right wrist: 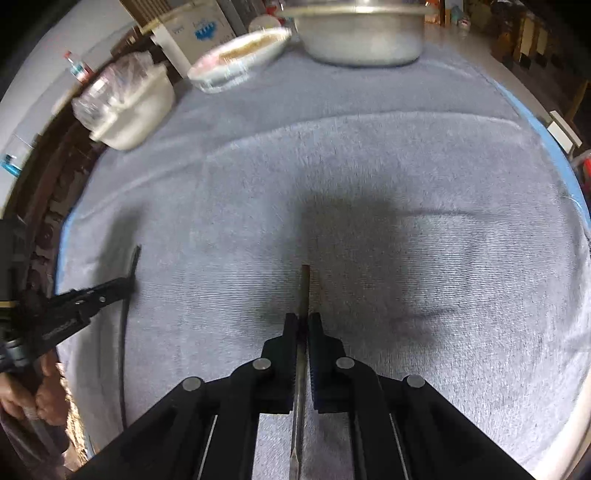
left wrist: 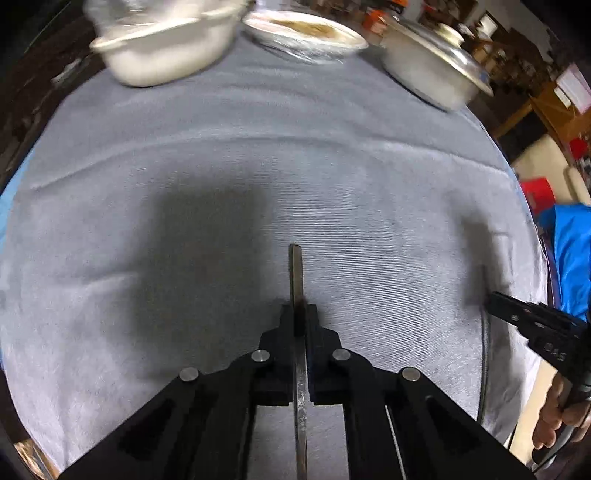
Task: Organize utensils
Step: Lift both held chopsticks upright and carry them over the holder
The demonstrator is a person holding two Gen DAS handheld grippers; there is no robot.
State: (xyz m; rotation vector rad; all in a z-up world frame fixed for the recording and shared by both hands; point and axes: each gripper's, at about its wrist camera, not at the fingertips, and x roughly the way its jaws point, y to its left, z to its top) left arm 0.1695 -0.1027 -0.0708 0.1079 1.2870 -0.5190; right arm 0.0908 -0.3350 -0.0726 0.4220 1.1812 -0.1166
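My left gripper [left wrist: 299, 314] is shut on a flat metal utensil [left wrist: 296, 273], seen edge-on; its handle end pokes forward past the fingertips above the grey cloth. My right gripper [right wrist: 303, 321] is shut on another thin metal utensil [right wrist: 305, 288], also edge-on, held above the cloth. Which kind of utensil each is cannot be told. The right gripper also shows at the right edge of the left wrist view [left wrist: 495, 301], holding its utensil. The left gripper shows at the left of the right wrist view [right wrist: 125, 286], with its utensil [right wrist: 135, 258] sticking up.
A grey towel [left wrist: 221, 166] covers the table. At the far edge stand a white casserole dish [left wrist: 162, 55], a wrapped plate of food [left wrist: 306, 35] and a lidded metal pot [left wrist: 432, 62]. The pot [right wrist: 362, 33] sits far centre in the right wrist view.
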